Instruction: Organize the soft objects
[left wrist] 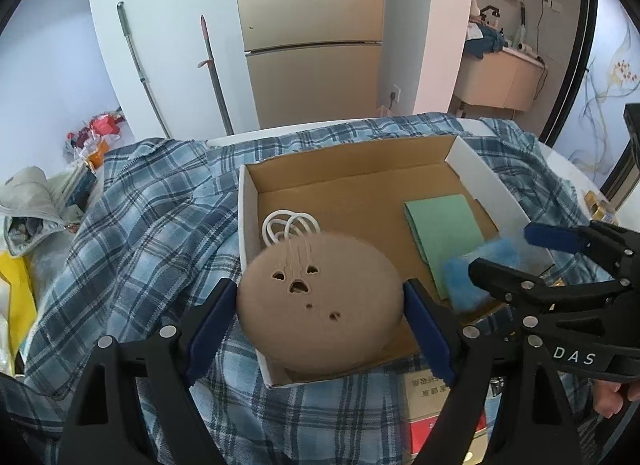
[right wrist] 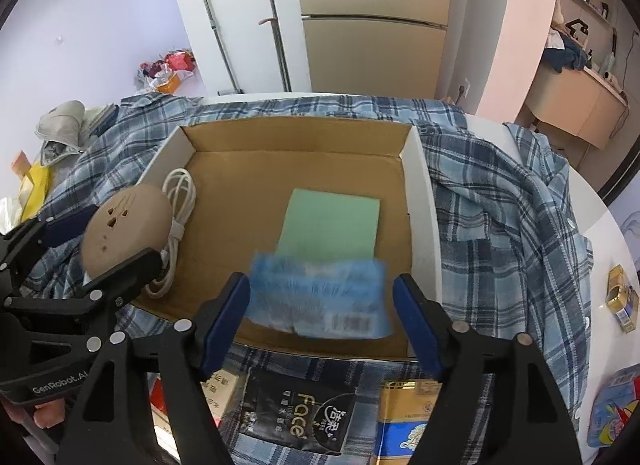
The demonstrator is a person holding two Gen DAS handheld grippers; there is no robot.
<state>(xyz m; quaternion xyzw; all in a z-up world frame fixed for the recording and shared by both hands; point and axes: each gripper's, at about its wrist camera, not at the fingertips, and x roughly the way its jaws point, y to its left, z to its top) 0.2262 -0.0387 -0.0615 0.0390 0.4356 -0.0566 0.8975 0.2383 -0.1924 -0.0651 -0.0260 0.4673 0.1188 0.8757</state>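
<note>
A shallow cardboard box sits on a blue plaid shirt. My left gripper is shut on a round tan squishy toy over the box's near left corner; the toy also shows in the right wrist view. My right gripper has a blurred blue tissue pack between its fingers, with a gap on each side, above the box's near edge. The pack shows in the left wrist view. Inside the box lie a folded green cloth and a coiled white cable.
A black Face tissue pack, a blue-gold box and a red carton lie near the front. A small yellow box and a colourful pouch lie on the white table at right. Clutter sits at far left.
</note>
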